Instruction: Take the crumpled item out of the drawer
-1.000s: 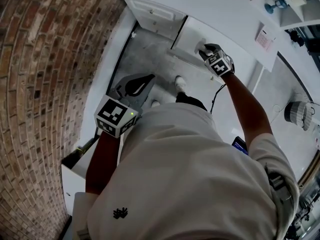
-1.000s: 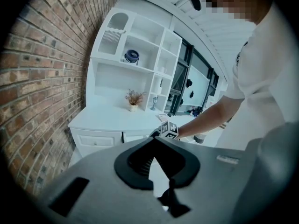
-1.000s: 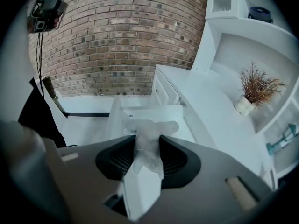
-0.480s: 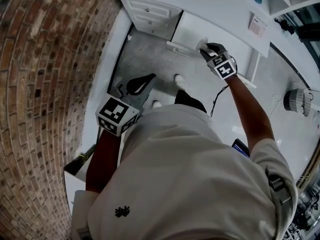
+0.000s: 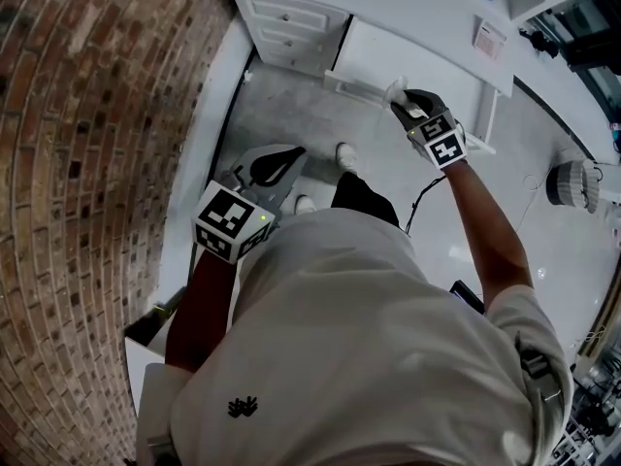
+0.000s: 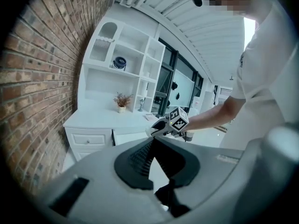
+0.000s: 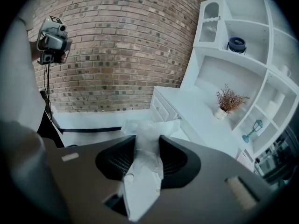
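Note:
My right gripper (image 5: pixel 406 101) is shut on the crumpled item (image 5: pixel 397 90), a wad of whitish translucent wrap. It hangs in the air just off the front edge of the open white drawer (image 5: pixel 374 54). In the right gripper view the crumpled item (image 7: pixel 146 149) fills the gap between the two dark pads and spills out past the tips. The left gripper (image 5: pixel 279 161) is low by the brick wall, well away from the drawer, with its tips together and nothing in them. From the left gripper view I see the right gripper's marker cube (image 6: pixel 178 120) ahead.
A white desk (image 5: pixel 427 8) with a small drawer stack (image 5: pixel 288 22) runs along the back, below white shelves (image 7: pixel 233 55) holding a dried plant (image 7: pixel 227 101). A brick wall (image 5: pixel 87 163) borders the left. The person's shoes (image 5: pixel 347 159) stand on the grey floor.
The right gripper has lifted up and back from the drawer with the crumpled item in it. The left gripper has shifted slightly forward along the wall side.

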Tool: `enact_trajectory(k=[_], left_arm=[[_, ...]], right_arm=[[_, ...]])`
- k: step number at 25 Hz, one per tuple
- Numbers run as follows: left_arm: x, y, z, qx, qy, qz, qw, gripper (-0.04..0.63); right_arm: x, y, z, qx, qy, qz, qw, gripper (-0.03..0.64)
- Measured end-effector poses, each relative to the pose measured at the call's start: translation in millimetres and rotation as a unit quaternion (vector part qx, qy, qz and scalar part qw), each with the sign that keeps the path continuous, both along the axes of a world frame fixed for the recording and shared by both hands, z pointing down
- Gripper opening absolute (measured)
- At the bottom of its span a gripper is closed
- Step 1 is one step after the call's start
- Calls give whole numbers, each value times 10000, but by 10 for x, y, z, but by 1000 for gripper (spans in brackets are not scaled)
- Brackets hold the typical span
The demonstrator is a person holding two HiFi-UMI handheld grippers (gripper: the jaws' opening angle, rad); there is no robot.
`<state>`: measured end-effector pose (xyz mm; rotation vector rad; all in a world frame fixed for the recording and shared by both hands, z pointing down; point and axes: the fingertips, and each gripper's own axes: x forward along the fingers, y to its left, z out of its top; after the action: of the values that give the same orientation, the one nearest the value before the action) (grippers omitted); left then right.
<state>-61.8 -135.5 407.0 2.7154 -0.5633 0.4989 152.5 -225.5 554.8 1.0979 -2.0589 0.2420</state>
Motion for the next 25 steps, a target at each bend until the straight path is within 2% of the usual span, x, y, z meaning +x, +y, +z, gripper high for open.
enact_trajectory(k=[13, 25], left_arm=[[-175, 371, -6, 86, 110, 165, 9998, 6], [-262, 649, 55, 64, 86, 197, 9997, 8]], right_arm=[[-419, 565, -721, 402, -141, -157, 9990, 160], [-662, 972, -1062, 516, -272, -307, 9978, 158]])
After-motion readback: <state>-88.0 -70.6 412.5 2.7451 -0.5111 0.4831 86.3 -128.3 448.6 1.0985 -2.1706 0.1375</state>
